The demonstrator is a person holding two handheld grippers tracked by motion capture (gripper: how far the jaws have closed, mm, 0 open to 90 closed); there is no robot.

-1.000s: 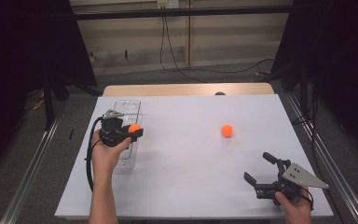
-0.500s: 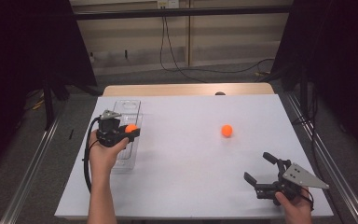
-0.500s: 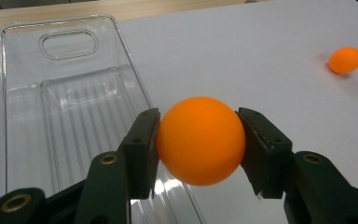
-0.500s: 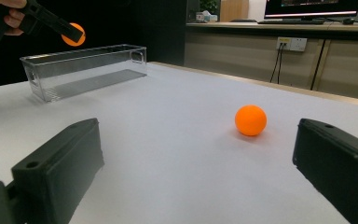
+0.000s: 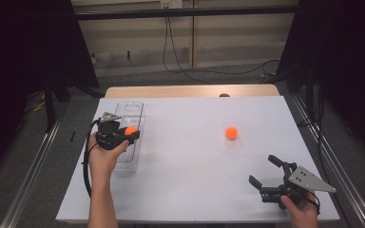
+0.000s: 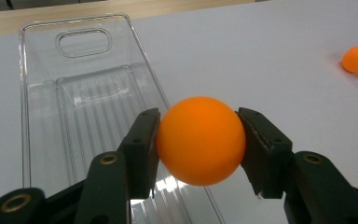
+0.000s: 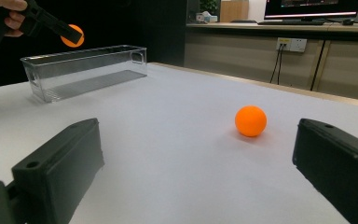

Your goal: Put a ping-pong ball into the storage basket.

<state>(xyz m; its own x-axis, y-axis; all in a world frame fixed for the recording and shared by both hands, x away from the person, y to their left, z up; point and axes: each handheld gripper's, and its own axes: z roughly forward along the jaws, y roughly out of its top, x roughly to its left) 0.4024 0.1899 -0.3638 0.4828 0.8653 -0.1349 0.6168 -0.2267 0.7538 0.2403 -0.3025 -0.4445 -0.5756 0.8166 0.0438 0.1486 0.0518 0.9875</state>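
My left gripper (image 5: 131,132) is shut on an orange ball (image 6: 200,140), both pads pressing its sides. It holds the ball above the near right part of a clear plastic tray (image 6: 42,107), which lies long and bare at the table's left (image 5: 129,108). In the right gripper view the held ball (image 7: 72,36) hangs over the tray (image 7: 86,70). A second orange ball (image 5: 231,133) rests on the white table, right of centre. My right gripper (image 5: 262,169) stands open near the front right corner, jaws wide, with that ball (image 7: 251,121) ahead of them and apart.
The white tabletop (image 5: 190,190) has a wooden strip (image 5: 190,91) along its far edge. Metal rails (image 5: 28,180) run beside the table on both sides. Cables (image 5: 180,66) lie on the floor beyond the far edge.
The left gripper has edged the held ball a little to the left, over the tray. The right gripper and the loose ball have stayed put.
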